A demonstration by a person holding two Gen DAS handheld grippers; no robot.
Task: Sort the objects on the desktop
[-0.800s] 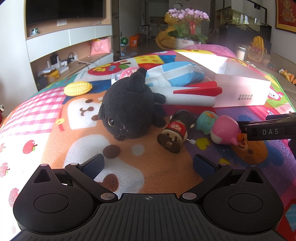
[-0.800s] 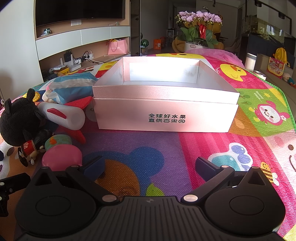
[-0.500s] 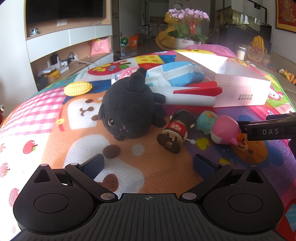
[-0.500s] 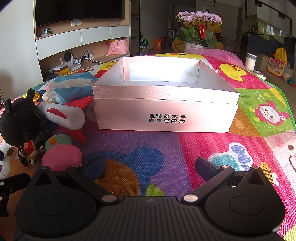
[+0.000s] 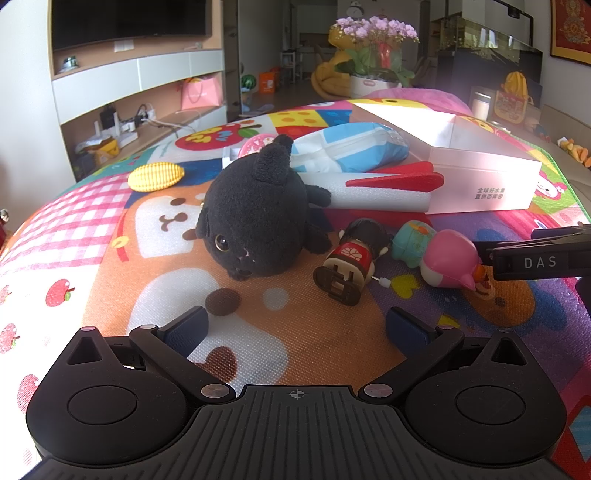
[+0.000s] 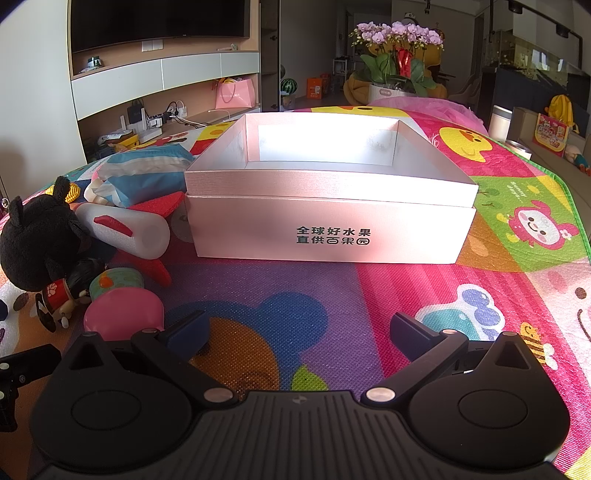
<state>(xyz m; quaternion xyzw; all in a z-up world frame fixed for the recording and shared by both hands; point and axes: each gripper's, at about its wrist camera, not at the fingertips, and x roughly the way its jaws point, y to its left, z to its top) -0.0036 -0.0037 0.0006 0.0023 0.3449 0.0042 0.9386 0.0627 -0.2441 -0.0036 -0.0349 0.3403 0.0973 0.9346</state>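
A bright cartoon play mat [image 5: 92, 236] was spread over the whole work surface, printed with a pink check, apples, a bear face and, on the right-hand side, ducks and a pink monkey. The left gripper [image 5: 295, 328] was held above the mat with its jaws spread wide and nothing between them. Just ahead of it a black plush cat [image 5: 258, 218] was lying on the mat, with a wind-up doll [image 5: 351, 266] to the right of the cat and a pink-and-teal toy [image 5: 443, 258] beyond that. Farther ahead and to the left, a yellow corn toy [image 5: 156, 177] was lying apart from the rest. Behind the cat, a white foam rocket with red fins [image 5: 384, 192] and a blue-and-white pack [image 5: 351, 151] were piled against an open pink box [image 6: 328, 229].

The right gripper [image 6: 299, 328] was likewise held released and empty over the mat, with the box standing straight ahead of it, its inside bare as far as could be seen. The toys were clustered to its left.

Behind the surface a living room was seen: a dark television [image 6: 159, 22] was mounted above a shelf unit cluttered with cables and a pink bag, and potted orchids [image 6: 395, 40] were standing at the far end of the mat.
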